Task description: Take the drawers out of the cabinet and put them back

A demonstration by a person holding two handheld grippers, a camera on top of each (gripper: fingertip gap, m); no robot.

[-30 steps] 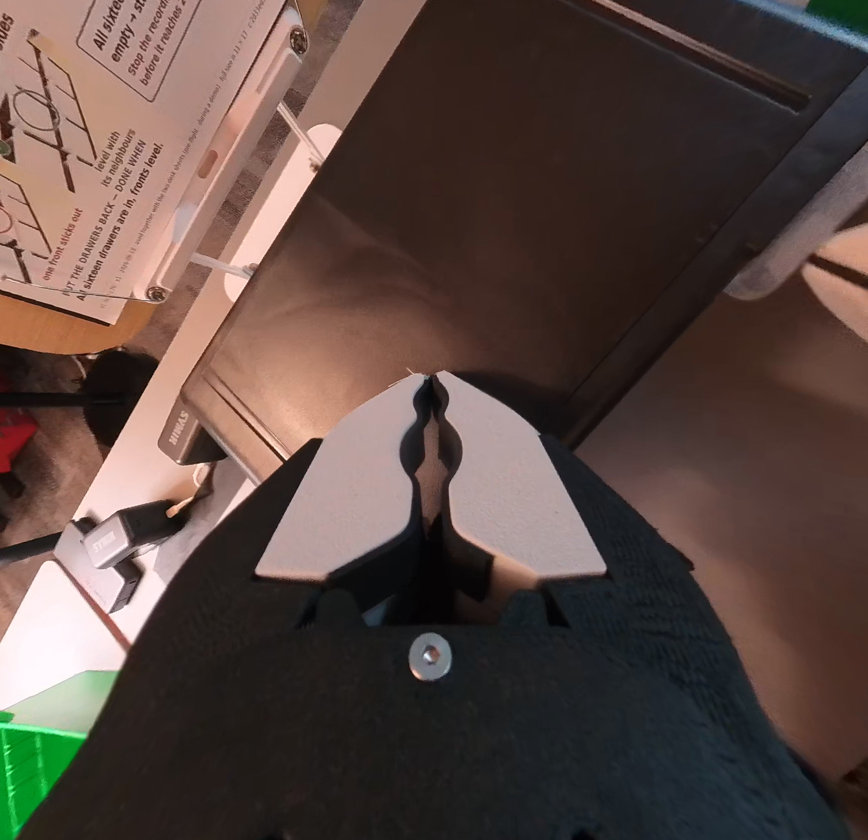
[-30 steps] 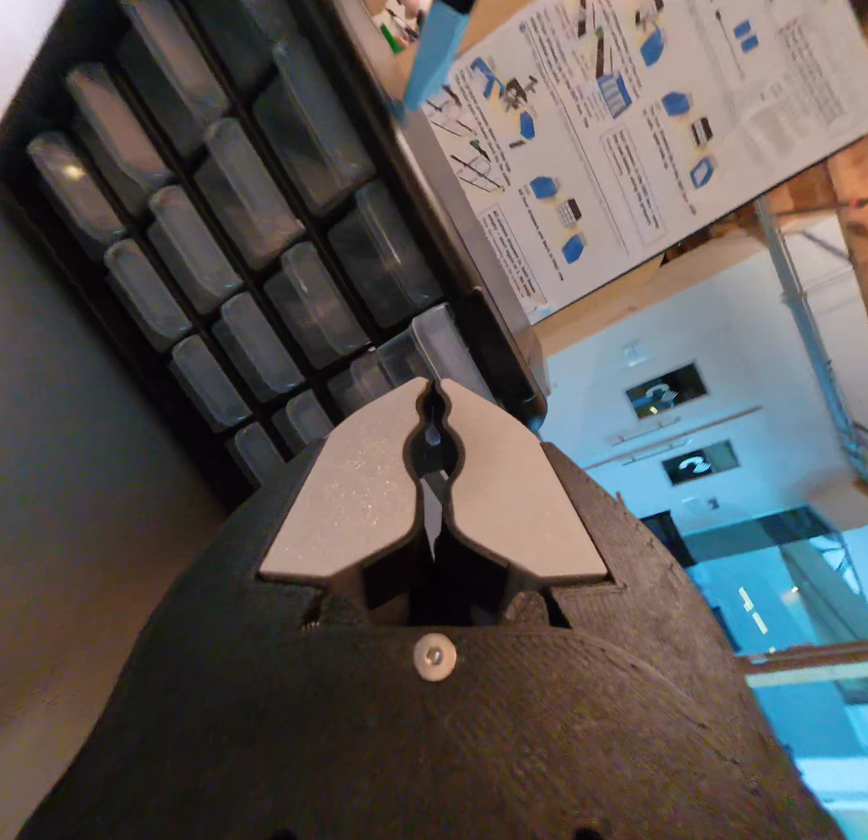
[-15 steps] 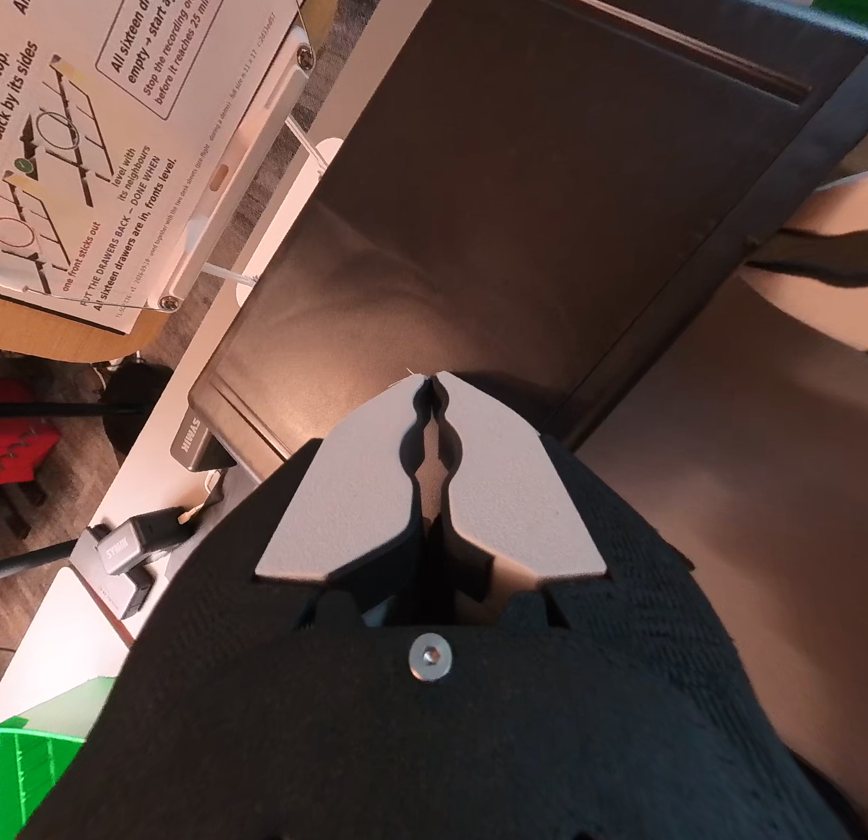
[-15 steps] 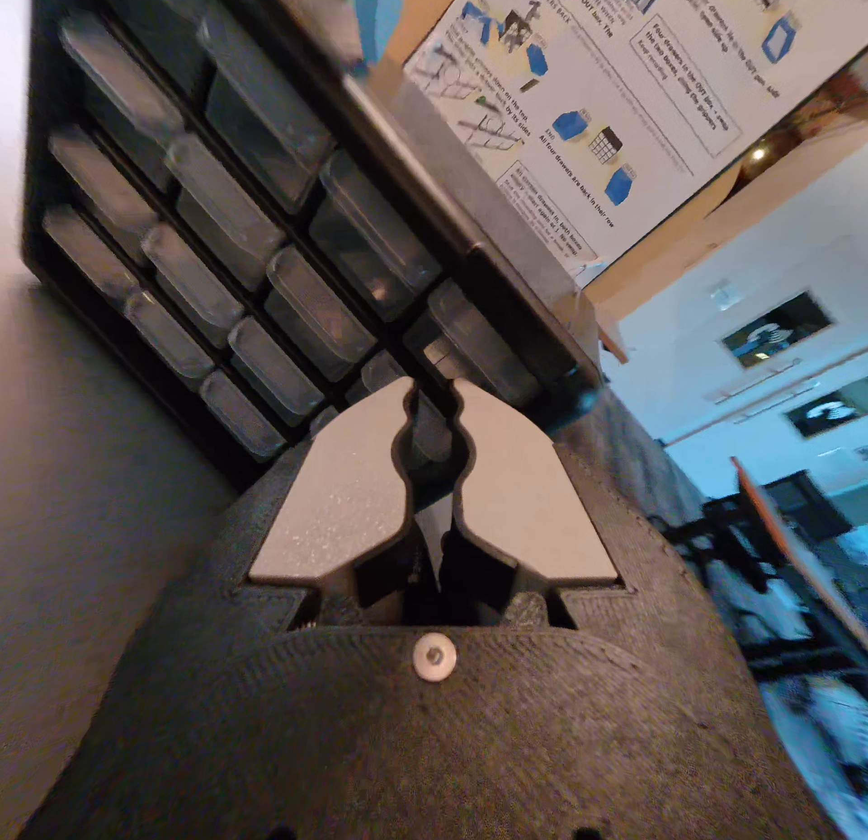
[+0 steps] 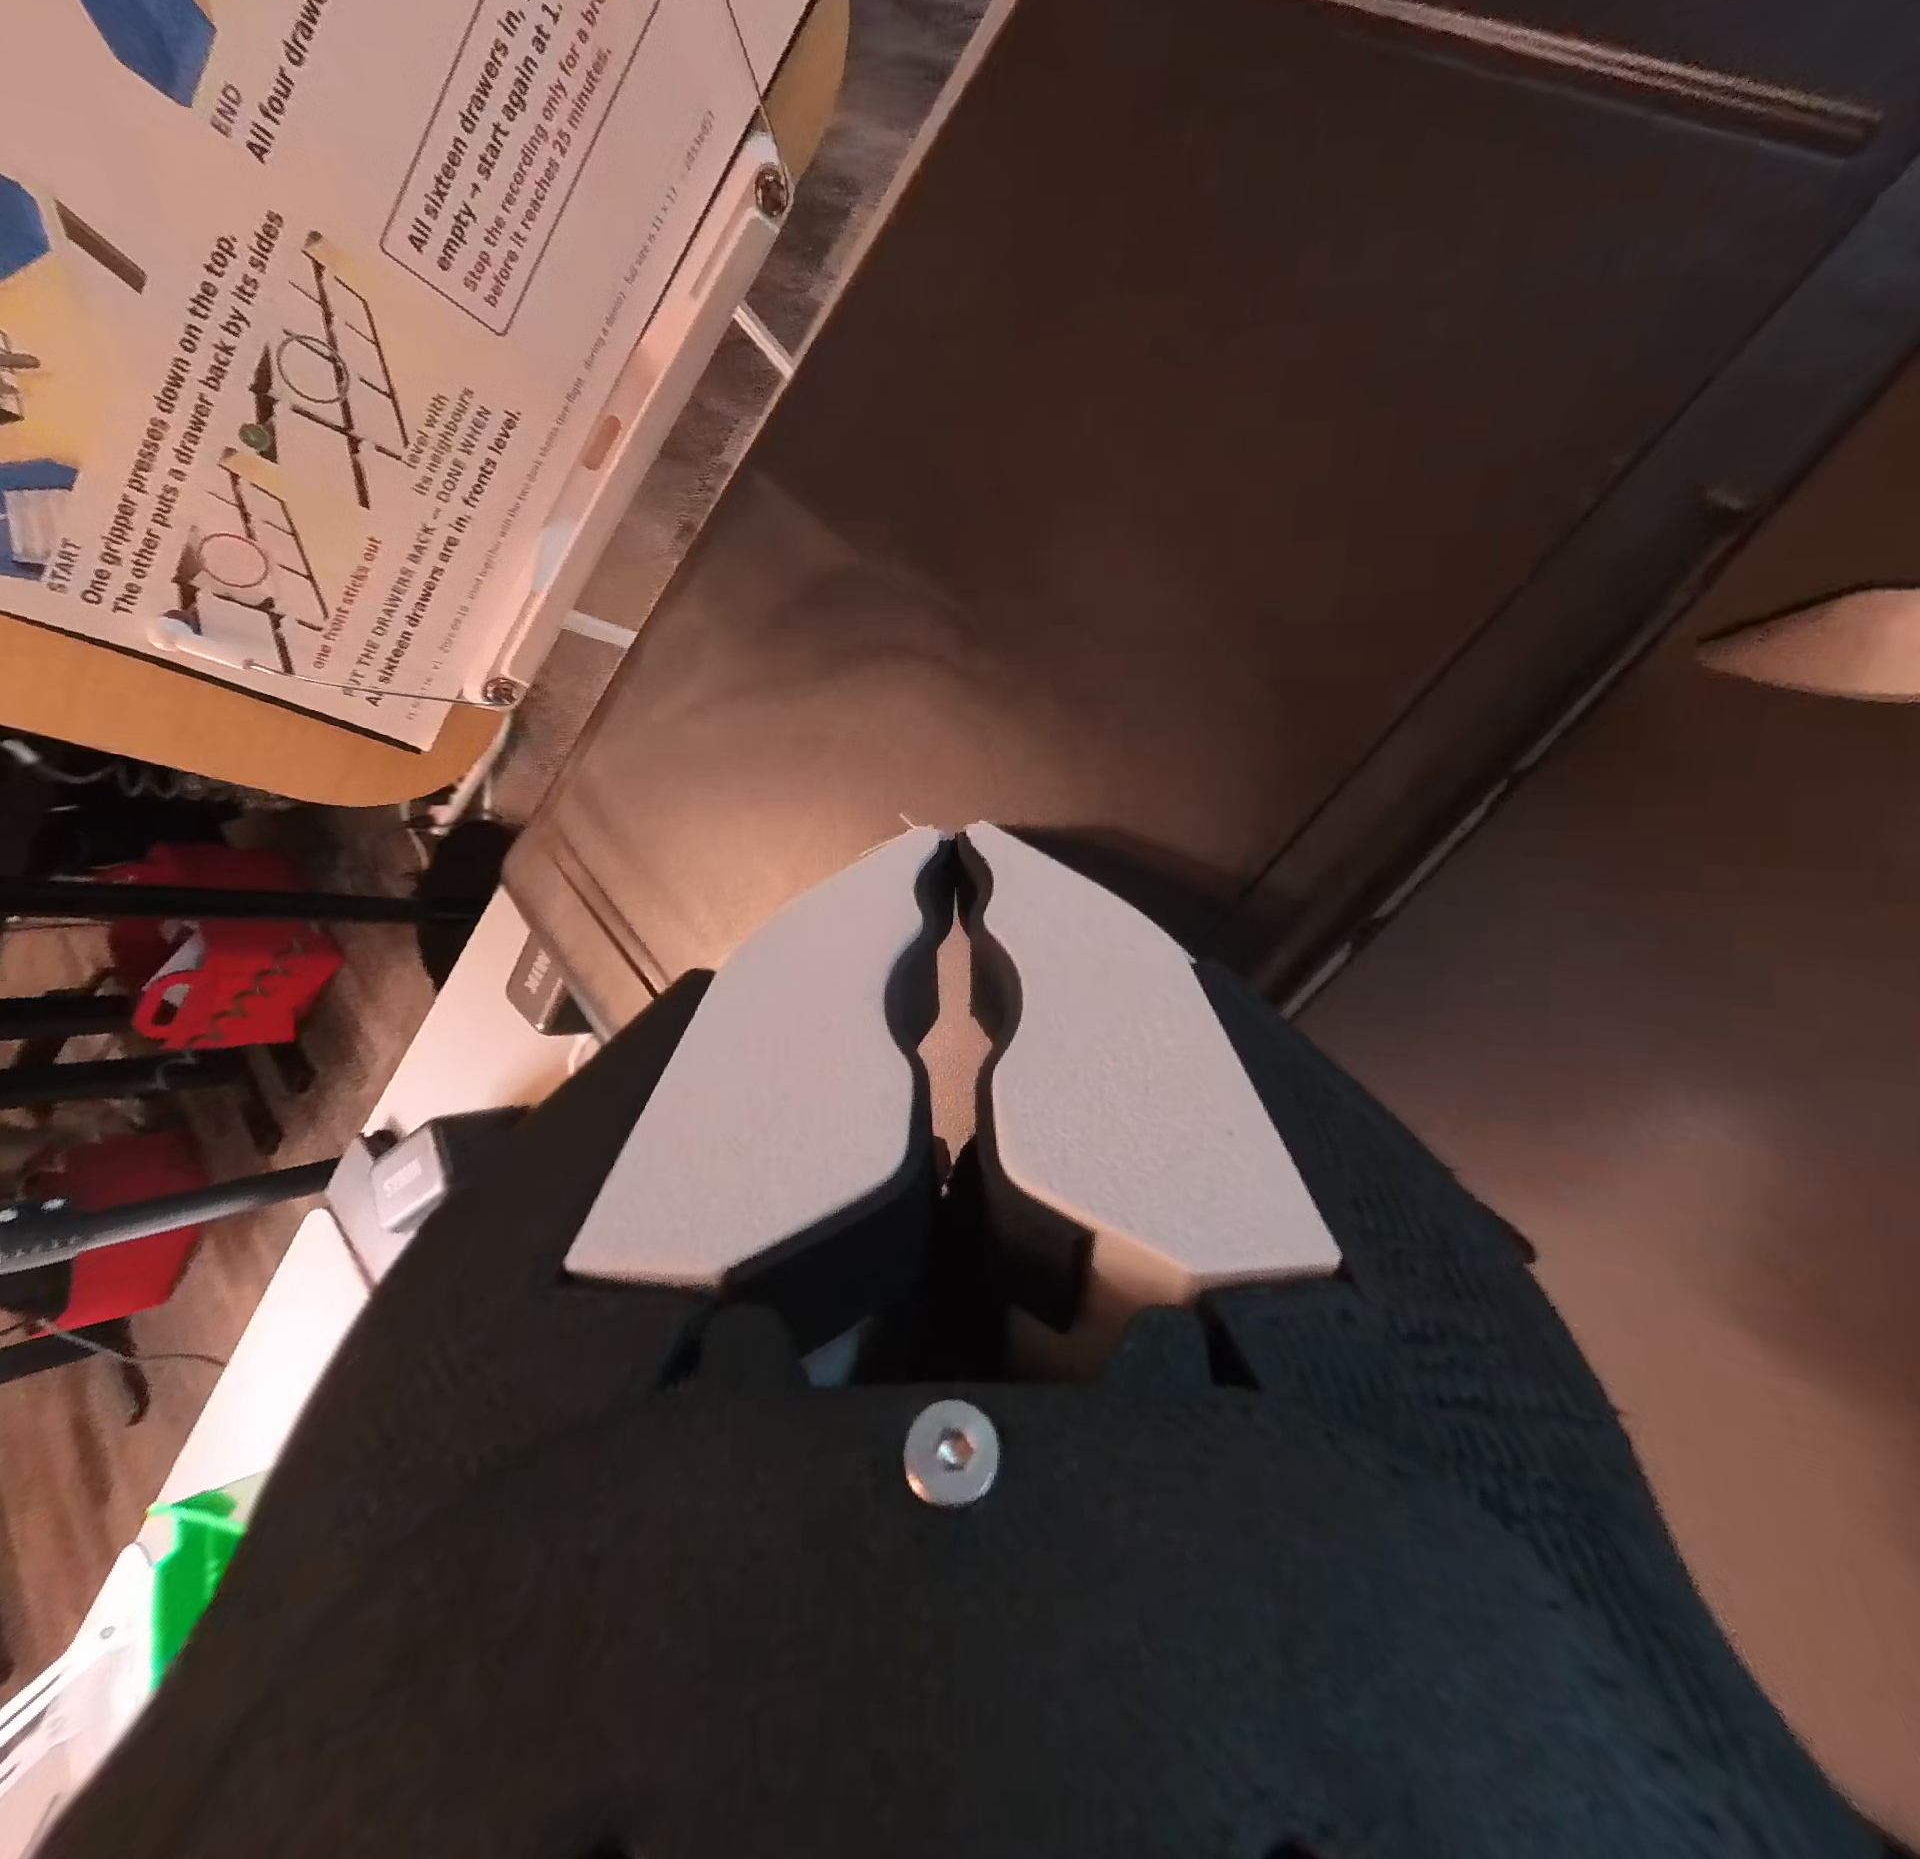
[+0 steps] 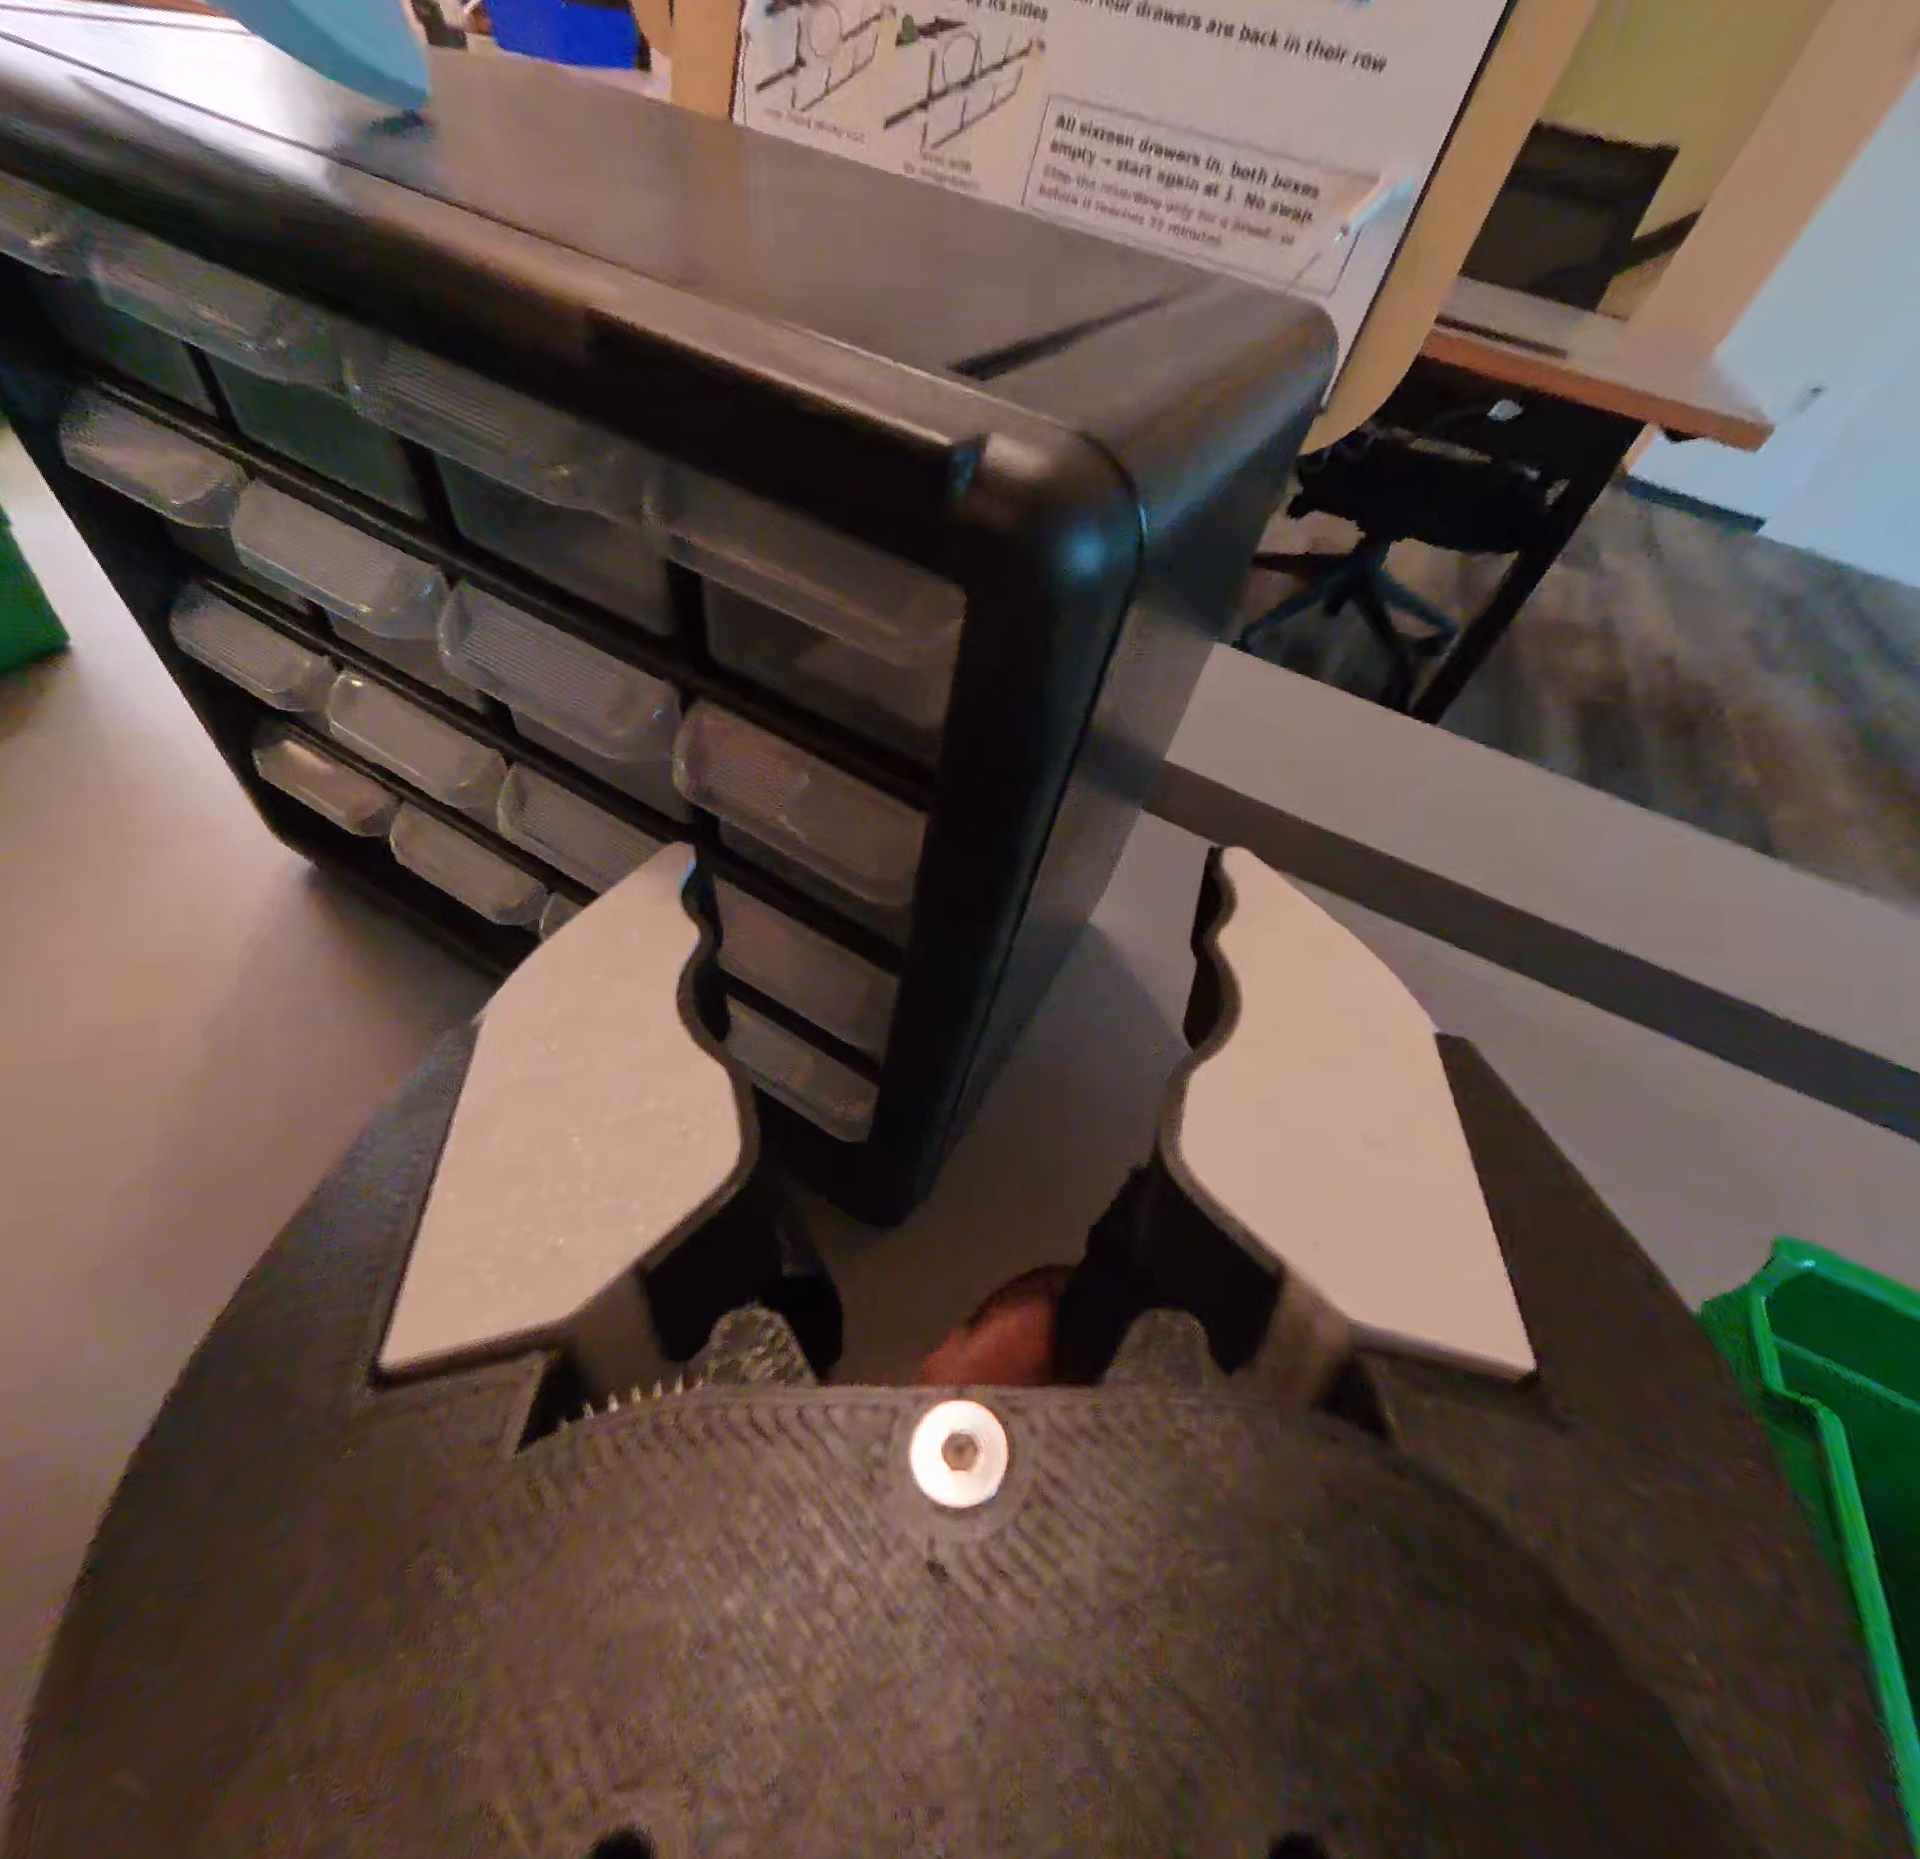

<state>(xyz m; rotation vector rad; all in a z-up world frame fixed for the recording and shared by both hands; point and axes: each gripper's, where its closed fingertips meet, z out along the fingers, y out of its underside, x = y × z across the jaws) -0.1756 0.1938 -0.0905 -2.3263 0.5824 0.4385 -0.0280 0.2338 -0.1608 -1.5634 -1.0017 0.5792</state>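
Note:
A black cabinet [image 6: 1049,583] stands on the table, its front filled with several clear plastic drawers [image 6: 800,791]. My right gripper [image 6: 951,874] is open and empty, just in front of the cabinet's lower right corner. My left gripper [image 5: 954,838] is shut with nothing between its fingers, its tips against the cabinet's flat black top [image 5: 1195,407]. That left gripper shows as a blue blur on the cabinet top in the right wrist view [image 6: 301,12]. A fingertip of the other gripper [image 5: 1829,646] pokes in at the right edge of the left wrist view.
A white instruction sheet on a stand [image 5: 364,282] is behind the cabinet, also in the right wrist view [image 6: 1132,74]. A green bin [image 6: 1839,1446] sits at the right on the table, another green one [image 5: 197,1560] at the left. The table edge [image 6: 1558,936] runs behind the cabinet.
My right gripper has opened, let go of the bottom right drawer, which is back in, and swung level, away from the cabinet. My left gripper stays shut on the cabinet top, shifting slightly.

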